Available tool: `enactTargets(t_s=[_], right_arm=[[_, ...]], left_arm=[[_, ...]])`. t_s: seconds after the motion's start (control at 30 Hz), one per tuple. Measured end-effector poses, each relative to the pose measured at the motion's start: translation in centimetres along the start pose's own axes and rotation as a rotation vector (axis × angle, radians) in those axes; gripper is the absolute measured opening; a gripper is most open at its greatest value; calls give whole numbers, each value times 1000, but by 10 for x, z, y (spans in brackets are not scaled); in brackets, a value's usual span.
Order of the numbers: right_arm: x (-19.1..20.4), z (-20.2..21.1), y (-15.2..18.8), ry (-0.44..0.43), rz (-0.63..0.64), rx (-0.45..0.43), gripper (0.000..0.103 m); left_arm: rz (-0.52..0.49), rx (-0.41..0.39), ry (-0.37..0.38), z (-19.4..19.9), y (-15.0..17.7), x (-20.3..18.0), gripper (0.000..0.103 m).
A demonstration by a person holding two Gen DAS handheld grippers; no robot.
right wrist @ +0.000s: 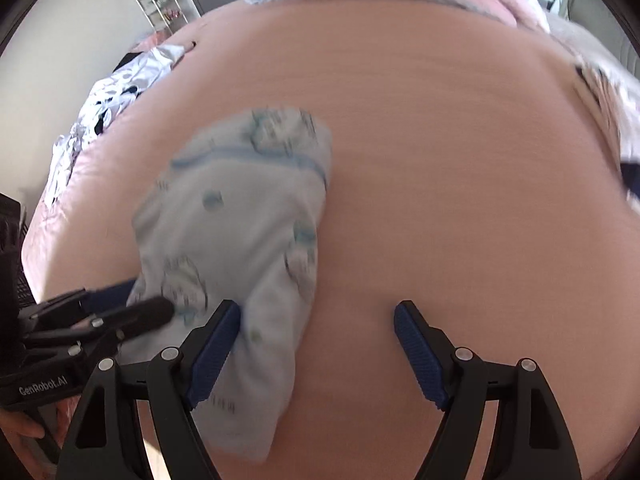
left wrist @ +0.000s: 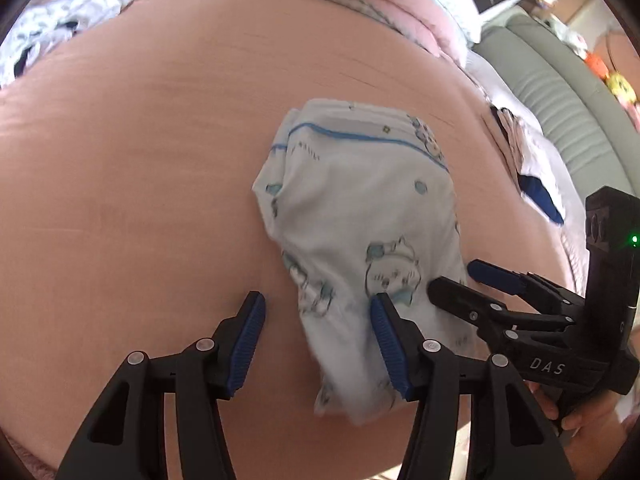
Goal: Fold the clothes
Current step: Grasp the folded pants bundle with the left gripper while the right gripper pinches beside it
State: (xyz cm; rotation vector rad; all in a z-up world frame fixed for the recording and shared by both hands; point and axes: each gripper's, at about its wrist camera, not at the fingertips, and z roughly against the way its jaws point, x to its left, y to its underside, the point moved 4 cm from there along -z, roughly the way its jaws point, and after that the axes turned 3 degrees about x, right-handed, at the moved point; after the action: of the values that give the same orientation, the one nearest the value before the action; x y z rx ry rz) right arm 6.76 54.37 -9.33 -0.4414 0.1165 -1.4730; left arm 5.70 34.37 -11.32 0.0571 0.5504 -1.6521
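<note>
Pink bed sheet (left wrist: 140, 180) is the work surface, with loose clothes piled at its far left corner (left wrist: 60, 28) and more garments along the right edge (left wrist: 528, 160).

Left tool (left wrist: 318, 334): jaws spread, nothing pinched. Its right pad (left wrist: 386, 344) overlaps the garment's near part; the left pad sits over bare sheet.

Right tool (right wrist: 318, 348): jaws apart and opening, nothing pinched. Its left pad (right wrist: 212, 346) is at the garment's near right edge; the other is over bare sheet.

White printed baby garment (left wrist: 360, 220), blue trim, lies roughly mid-bed, already doubled into a narrow strip running from near to far. The near end is rumpled and hangs toward the near edge of the bed.

My read: both tools are released and lining up for the next fold. To do it well:
- take the near end at its two corners, one tool each, catching all layers
- pinch cloth only, not sheet
- lift level and carry it to the trim line so the edges match
- lay it down before releasing.

Right view is blurred, so exact pad contact is unclear.
</note>
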Motion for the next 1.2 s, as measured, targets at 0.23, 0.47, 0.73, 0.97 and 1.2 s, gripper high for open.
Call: enactTargets(t_s=[0.23, 0.47, 0.73, 0.97, 1.2], right_arm=[[-7, 29, 37, -24, 66, 47, 81], [-32, 37, -22, -108, -60, -28, 81], [-27, -15, -57, -145, -68, 62, 84], [-15, -18, -44, -102, -10, 26, 82], [-7, -21, -35, -163, -23, 25, 49]], left_arm=[[131, -19, 121, 20, 4, 23, 52], [221, -74, 280, 7, -38, 27, 53], [264, -25, 384, -19, -39, 22, 79], [186, -37, 369, -14, -37, 20, 76], [217, -2, 374, -22, -34, 28, 20]])
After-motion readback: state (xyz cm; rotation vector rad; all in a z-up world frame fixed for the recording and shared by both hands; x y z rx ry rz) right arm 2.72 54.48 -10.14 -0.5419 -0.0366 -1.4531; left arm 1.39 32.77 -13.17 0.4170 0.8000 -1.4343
